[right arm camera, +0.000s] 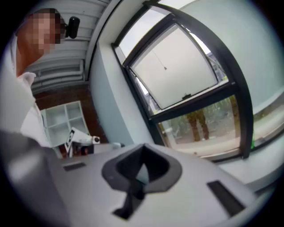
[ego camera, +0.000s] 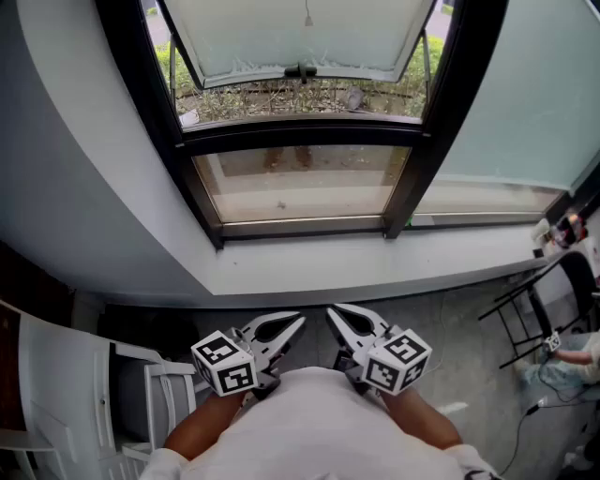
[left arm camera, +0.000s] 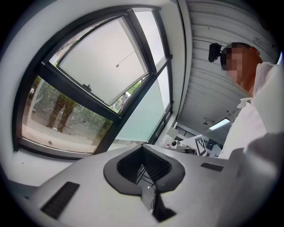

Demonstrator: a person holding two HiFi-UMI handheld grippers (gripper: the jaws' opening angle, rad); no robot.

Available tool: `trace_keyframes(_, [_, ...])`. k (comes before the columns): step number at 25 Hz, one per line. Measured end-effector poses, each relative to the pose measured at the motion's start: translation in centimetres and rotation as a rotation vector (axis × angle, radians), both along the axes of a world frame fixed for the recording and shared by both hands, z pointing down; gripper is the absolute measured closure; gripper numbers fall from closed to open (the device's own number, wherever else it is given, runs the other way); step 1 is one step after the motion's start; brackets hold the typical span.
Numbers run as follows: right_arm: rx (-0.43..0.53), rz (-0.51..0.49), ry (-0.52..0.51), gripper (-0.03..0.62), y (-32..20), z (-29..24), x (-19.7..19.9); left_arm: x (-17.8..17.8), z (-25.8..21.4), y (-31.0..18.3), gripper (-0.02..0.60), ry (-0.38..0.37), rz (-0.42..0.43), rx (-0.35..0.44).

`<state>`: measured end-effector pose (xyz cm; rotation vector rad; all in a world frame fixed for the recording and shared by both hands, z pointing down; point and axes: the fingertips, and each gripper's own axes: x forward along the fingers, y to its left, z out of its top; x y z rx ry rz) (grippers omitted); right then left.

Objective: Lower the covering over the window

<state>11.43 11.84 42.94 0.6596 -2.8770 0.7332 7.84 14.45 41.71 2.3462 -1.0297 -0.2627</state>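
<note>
Blind cord (ego camera: 307, 14), thin, light and limp, hangs at 12 o'clock before the window (ego camera: 300, 183); the covering itself seems rolled up above view. The cord is best pinched near its bead end. At 6 o'clock, left gripper (ego camera: 298, 322) and right gripper (ego camera: 332, 312) both sit closed, empty.

The grey floor (ego camera: 450, 323) carries a white shelf unit (ego camera: 56, 384) (far left) and a black folding chair (ego camera: 574, 274).
</note>
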Motion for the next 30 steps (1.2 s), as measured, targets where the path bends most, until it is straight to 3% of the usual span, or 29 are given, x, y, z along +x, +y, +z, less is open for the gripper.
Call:
trace_keyframes(15, [-0.001, -0.016, 0.011, 0.572, -0.2, 0.4, 1.7, 1.8, 0.1, -0.5, 0.569, -0.003, 0.003, -0.007])
trace_keyframes(30, [0.025, -0.016, 0.044, 0.571, -2.5, 1.2, 4.2, 2.0, 0.8, -2.2, 0.569, -0.028, -0.095, -0.008])
